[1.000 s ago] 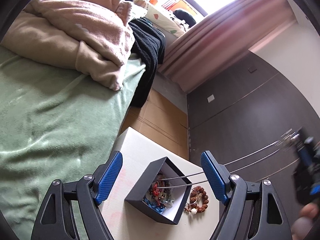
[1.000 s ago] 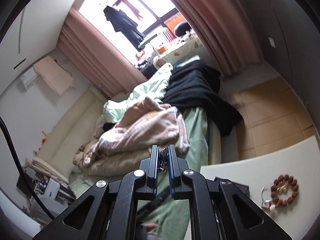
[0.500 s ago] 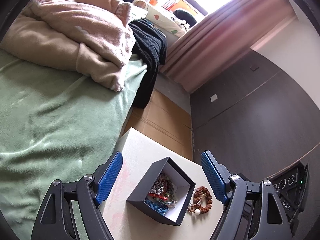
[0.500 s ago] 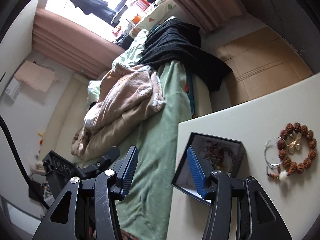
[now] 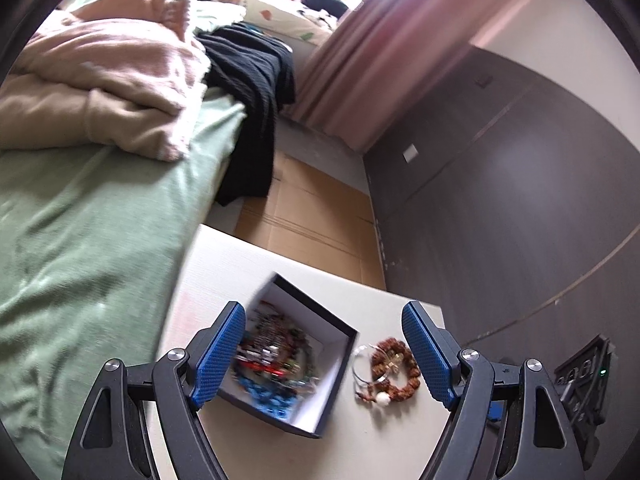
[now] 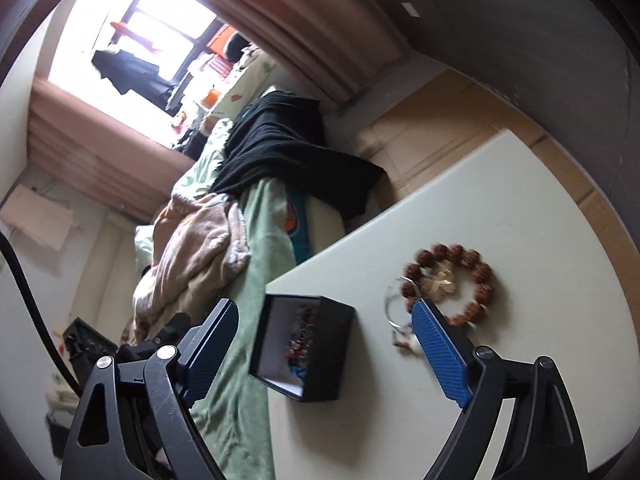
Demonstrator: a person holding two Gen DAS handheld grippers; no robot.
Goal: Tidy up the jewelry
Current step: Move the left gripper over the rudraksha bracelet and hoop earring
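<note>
A black box with a white inside (image 5: 332,364) sits on the white table (image 5: 240,264) and holds several mixed pieces of jewelry (image 5: 272,356). Beside it lie a brown bead bracelet (image 5: 400,390) and a thin silver ring (image 5: 362,364). My left gripper (image 5: 324,310) hovers open over the box and bracelet, holding nothing. In the right wrist view my right gripper (image 6: 324,304) hangs above the box (image 6: 332,344), its jaws opening with nothing gripped. The bracelet (image 6: 482,276) lies just past its right finger (image 6: 438,348), which partly covers the silver ring (image 6: 390,308).
A bed with a green sheet (image 5: 80,240), a pink blanket (image 5: 120,64) and a black garment (image 5: 252,80) borders the table's left edge. Cardboard (image 5: 312,208) covers the floor beyond, and a dark wardrobe wall (image 5: 520,200) stands at the right. The right gripper's body (image 5: 580,380) shows at lower right.
My right gripper, shut on a small metal piece before, has opened wide and come down toward the table. The thin chain stretched from the box is gone. My left gripper shifted over the box.
</note>
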